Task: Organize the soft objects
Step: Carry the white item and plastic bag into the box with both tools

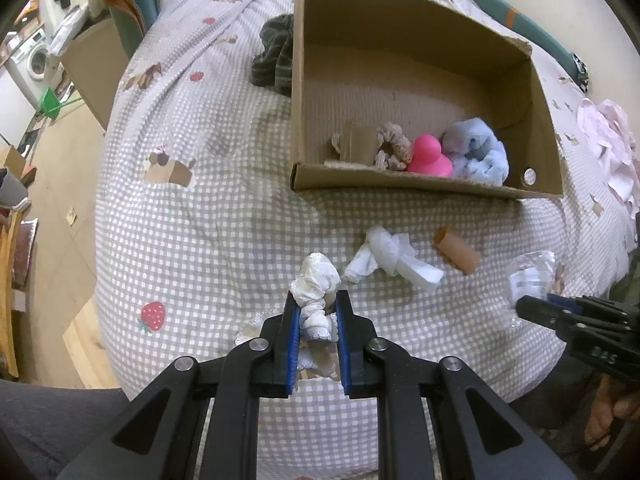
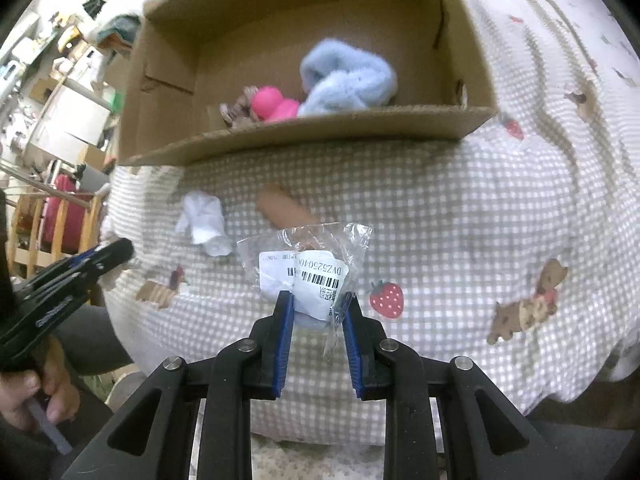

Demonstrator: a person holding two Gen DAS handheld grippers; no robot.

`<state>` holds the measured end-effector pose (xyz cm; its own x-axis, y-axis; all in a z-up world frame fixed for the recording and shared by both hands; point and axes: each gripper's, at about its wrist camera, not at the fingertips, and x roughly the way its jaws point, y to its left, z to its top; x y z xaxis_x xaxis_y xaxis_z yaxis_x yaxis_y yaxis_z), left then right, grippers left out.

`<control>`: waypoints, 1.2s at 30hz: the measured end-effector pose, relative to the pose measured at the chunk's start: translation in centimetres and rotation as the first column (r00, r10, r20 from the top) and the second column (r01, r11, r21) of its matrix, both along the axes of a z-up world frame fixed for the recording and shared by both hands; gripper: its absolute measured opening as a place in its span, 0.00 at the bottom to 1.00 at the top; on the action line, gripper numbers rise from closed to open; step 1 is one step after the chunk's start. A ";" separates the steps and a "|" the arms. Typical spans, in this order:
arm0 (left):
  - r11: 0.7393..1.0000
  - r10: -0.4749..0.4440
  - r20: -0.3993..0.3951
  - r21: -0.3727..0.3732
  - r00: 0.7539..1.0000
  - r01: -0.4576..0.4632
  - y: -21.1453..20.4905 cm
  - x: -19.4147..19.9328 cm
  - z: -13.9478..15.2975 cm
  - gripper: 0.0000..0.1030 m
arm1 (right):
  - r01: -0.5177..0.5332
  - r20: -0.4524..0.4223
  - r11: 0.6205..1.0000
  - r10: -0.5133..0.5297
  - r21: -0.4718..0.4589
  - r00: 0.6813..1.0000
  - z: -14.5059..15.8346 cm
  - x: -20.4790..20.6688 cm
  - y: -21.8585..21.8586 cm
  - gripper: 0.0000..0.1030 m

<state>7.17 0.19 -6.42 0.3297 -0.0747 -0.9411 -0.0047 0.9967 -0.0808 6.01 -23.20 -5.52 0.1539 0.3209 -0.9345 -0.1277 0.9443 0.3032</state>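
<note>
A white lace-trimmed cloth bundle (image 1: 316,292) is clamped between the blue pads of the left gripper (image 1: 316,312) above a checked bedspread (image 1: 208,208). A knotted white cloth (image 1: 390,258) and a cardboard tube (image 1: 458,250) are seen nearby. Inside the cardboard box (image 1: 400,186) a blue fluffy item (image 1: 478,152), a pink toy (image 1: 430,156) and a beige scrunchie (image 1: 394,148) are gathered

A washing machine (image 1: 37,60) stands beyond the checked bedspread (image 1: 208,216), left.

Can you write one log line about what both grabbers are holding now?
left gripper: shut on white lace cloth | right gripper: shut on plastic bag | box: open
</note>
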 end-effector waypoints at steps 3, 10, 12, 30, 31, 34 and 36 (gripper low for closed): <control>1.000 -0.022 0.034 0.000 0.999 0.022 -0.3 -0.3 1.4 0.14 | 0.006 0.046 0.999 -0.008 0.040 0.999 1.9 -0.4 -1.0 0.25; 0.997 -0.072 0.143 -0.023 0.987 0.076 -1.0 -0.4 5.5 0.14 | 0.033 0.128 0.994 -0.046 0.102 0.991 5.6 0.5 -3.3 0.26; 0.997 -0.072 0.164 -0.027 0.984 0.077 -1.2 0.2 6.6 0.14 | 0.037 0.149 0.993 -0.054 0.115 0.987 6.7 1.1 -4.1 0.25; 0.995 -0.095 0.246 0.011 0.965 0.096 -2.5 8.4 9.7 0.14 | 0.024 0.290 0.984 -0.075 0.176 0.954 11.0 7.9 -2.5 0.26; 0.996 -0.094 0.244 0.012 0.965 0.094 -2.6 8.8 9.5 0.14 | 0.026 0.290 0.983 -0.079 0.181 0.954 10.8 8.3 -2.3 0.26; 0.995 -0.098 0.248 0.018 0.964 0.096 -2.9 9.6 8.4 0.14 | 0.046 0.287 0.981 -0.099 0.186 0.953 9.5 8.8 -2.4 0.26; 0.993 -0.114 0.261 0.025 0.958 0.112 -3.4 9.8 7.4 0.14 | 0.049 0.265 0.982 -0.097 0.184 0.959 8.4 9.0 -2.2 0.26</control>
